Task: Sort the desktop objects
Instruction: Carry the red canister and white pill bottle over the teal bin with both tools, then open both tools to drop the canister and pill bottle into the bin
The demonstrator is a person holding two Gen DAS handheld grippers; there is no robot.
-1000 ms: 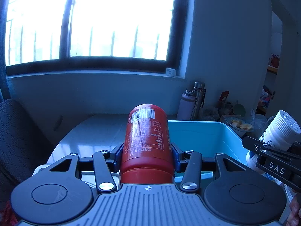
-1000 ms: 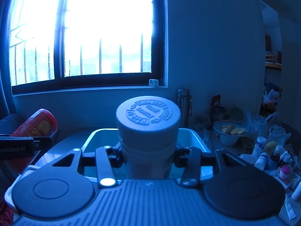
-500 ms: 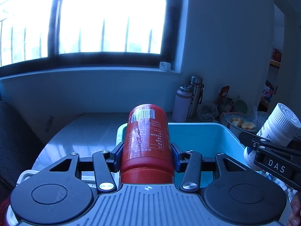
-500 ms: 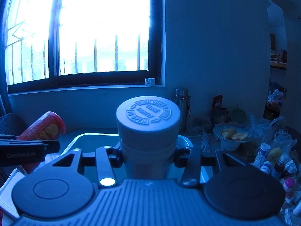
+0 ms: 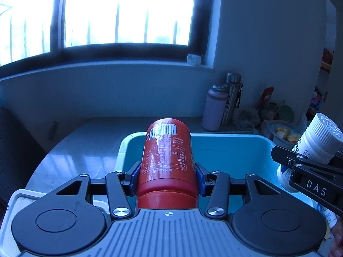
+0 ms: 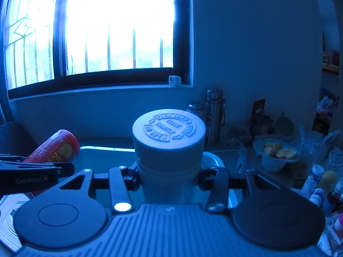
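Red, and clamped tight: the left gripper (image 5: pixel 167 169) holds a red can (image 5: pixel 167 156) across its middle, barcode end pointing away toward twelve o'clock and tipped slightly upward. The can's long axis runs straight along the fingers, so it lies lengthwise over the blue bin (image 5: pixel 235 150), whose open mouth spreads below and ahead from about ten to two o'clock.

At three o'clock in the left view sits the right gripper (image 6: pixel 169 177), closed on a white bottle (image 6: pixel 169 141) just under its ribbed cap; the cap faces the camera and the bottle leans up and forward. From the right view the bin's pale rim (image 6: pixel 212 156) shows behind the bottle, with the can off at nine o'clock.

Both loads seem to hang above the bin, neither touching it. My guess is that the drop comes next, and the left hand looks better centred over the opening; the right one appears nearer the bin's right wall. Small bottles (image 6: pixel 315 177) crowd the table at four o'clock.
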